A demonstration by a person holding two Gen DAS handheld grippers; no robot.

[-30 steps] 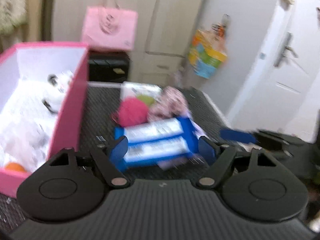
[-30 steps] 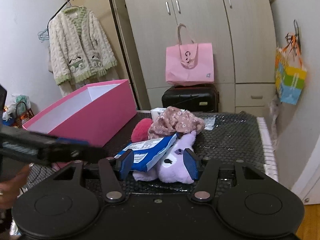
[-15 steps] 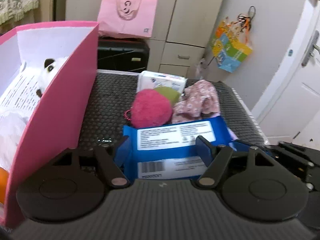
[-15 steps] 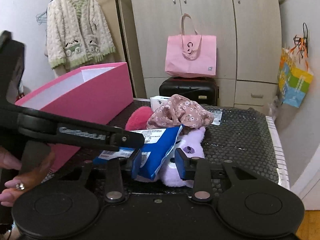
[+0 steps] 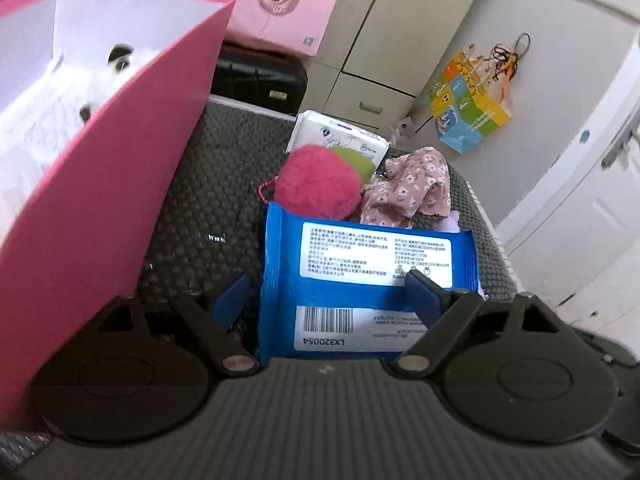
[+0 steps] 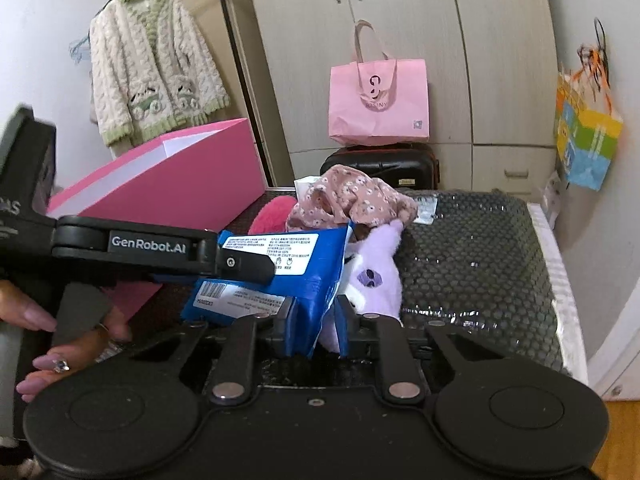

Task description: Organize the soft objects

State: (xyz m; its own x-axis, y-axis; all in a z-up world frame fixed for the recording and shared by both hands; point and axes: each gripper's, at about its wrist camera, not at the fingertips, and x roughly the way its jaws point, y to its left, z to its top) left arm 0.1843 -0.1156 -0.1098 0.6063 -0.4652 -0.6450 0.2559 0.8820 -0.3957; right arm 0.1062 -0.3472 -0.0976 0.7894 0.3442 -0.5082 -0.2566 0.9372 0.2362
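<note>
- Left wrist view: the pink box stands at left, likely the destination.
- The left gripper is opening, the blue wipes pack loose between its fingers.
- The right gripper pinches that pack's edge, apparently taking it over.

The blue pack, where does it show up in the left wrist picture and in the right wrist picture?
Left wrist: the blue pack sits low and centre, between the left gripper fingers, whose jaws are opening.
Right wrist: the blue pack is centre-left, its edge pinched in the right gripper.
Shared landmark: the pink bag against the wardrobe.
</note>
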